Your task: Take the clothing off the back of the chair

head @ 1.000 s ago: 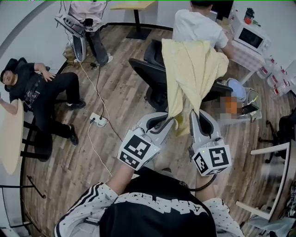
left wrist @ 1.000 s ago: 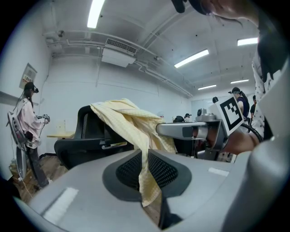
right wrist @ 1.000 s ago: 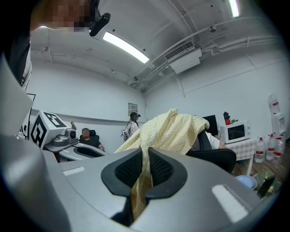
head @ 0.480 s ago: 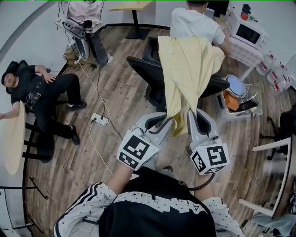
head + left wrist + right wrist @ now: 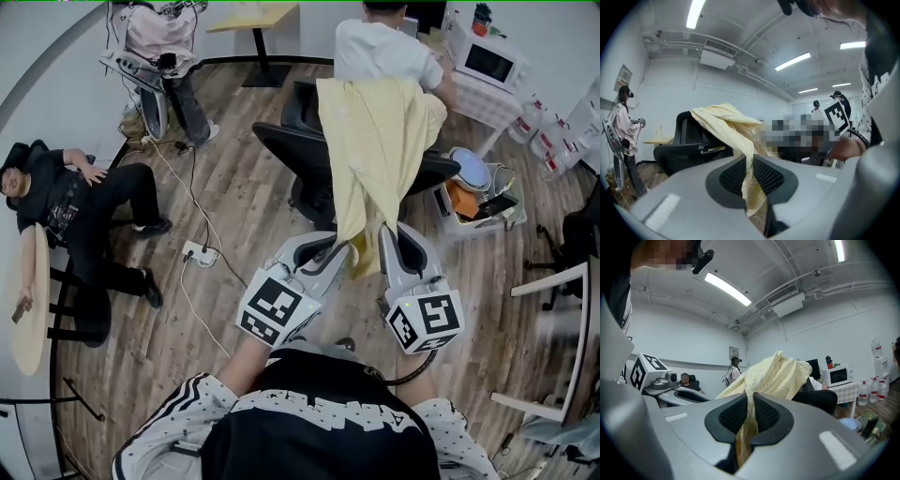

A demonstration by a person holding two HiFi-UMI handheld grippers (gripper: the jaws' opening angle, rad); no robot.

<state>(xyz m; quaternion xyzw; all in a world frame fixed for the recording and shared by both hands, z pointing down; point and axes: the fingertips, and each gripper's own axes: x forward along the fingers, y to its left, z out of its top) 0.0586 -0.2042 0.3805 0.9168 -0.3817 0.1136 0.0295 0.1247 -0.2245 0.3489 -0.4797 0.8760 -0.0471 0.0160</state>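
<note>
Our left gripper (image 5: 343, 247), low and just left of centre in the head view, has its jaws pinched narrow on a hanging strip of the yellow garment (image 5: 380, 141). That cloth drapes over the back of the black chair (image 5: 286, 150) in the upper middle of the frame, its top not yet lifted clear. Just right of centre, our right gripper (image 5: 388, 234) is closed tight on a neighbouring fold. We judge that two grips along the hem spread the pull, so the cloth peels off evenly without snagging.
</note>
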